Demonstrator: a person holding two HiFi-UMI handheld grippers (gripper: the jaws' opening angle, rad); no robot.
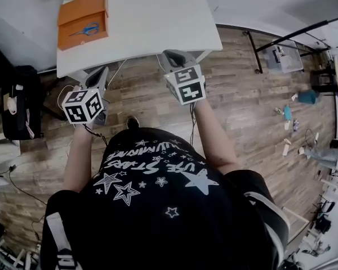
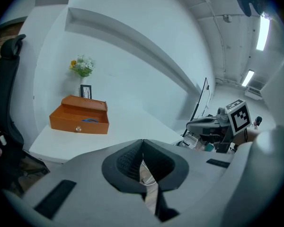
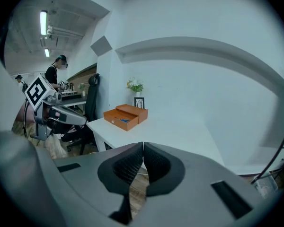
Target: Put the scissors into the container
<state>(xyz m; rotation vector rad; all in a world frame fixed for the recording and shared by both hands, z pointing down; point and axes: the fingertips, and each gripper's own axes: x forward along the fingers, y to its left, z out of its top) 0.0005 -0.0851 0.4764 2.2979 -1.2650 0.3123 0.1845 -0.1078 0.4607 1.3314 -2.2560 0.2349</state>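
White table (image 1: pixel 158 16) carries the orange container (image 1: pixel 81 10) at its far corner, tray open. The left gripper (image 2: pixel 142 150) and right gripper (image 3: pixel 143 151) hang short of the near table edge, well apart from the container, each with jaws pressed together on nothing. Blue-handled scissors (image 1: pixel 88 29) appear to lie inside the tray, though small in every view. Judgement: placement done, at most the tray left to shut.
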